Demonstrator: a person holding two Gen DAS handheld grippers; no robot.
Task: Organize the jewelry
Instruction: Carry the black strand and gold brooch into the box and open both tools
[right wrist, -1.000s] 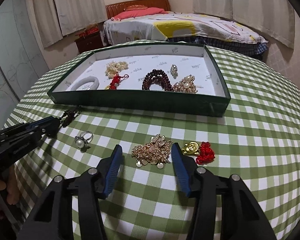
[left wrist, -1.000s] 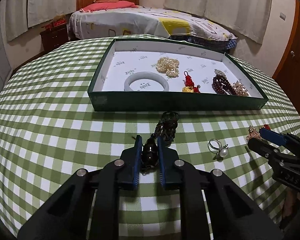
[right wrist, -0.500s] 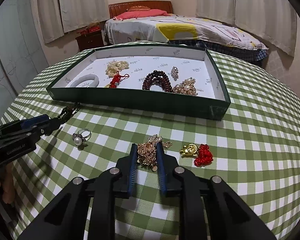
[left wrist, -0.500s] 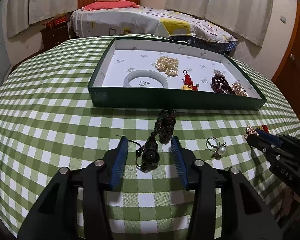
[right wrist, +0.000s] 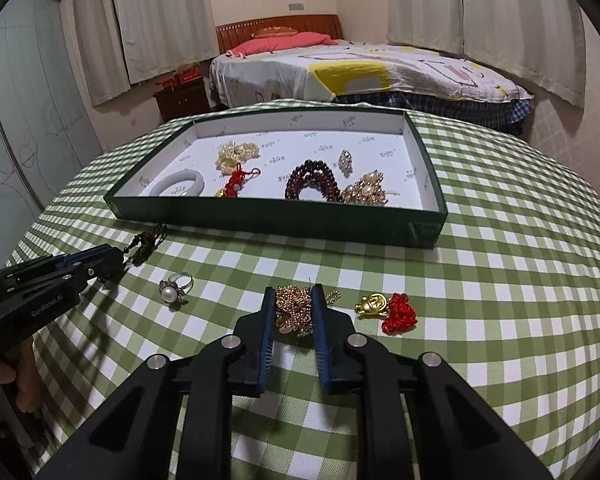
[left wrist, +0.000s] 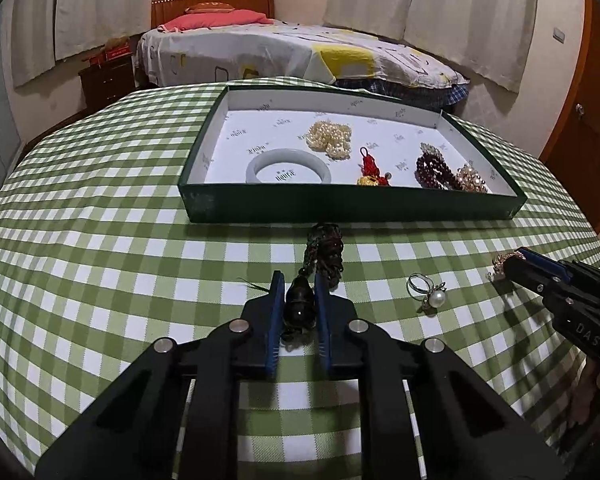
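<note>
My left gripper (left wrist: 299, 284) is shut on a dark bead pendant (left wrist: 299, 304) whose braided cord (left wrist: 326, 248) trails on the checked cloth toward the green tray (left wrist: 340, 204). My right gripper (right wrist: 293, 294) is shut on a gold chain brooch (right wrist: 294, 308) on the cloth. A pearl ring (left wrist: 430, 292) lies between them; it also shows in the right wrist view (right wrist: 174, 286). A gold charm with red knot (right wrist: 388, 308) lies right of the right gripper. The tray (right wrist: 276, 216) holds a white bangle (left wrist: 288, 162), pearls (left wrist: 330, 138), dark red beads (right wrist: 312, 180) and other pieces.
The round table with green checked cloth (left wrist: 80, 240) drops off at its edges. A bed (left wrist: 280, 52) stands behind it, a wooden door (left wrist: 580, 120) at the right, a dark nightstand (left wrist: 108, 80) at the left.
The left gripper, shut a second ago, opened half a second ago and has shut on the pendant again. The right gripper closed on the gold brooch and stays shut on it.
</note>
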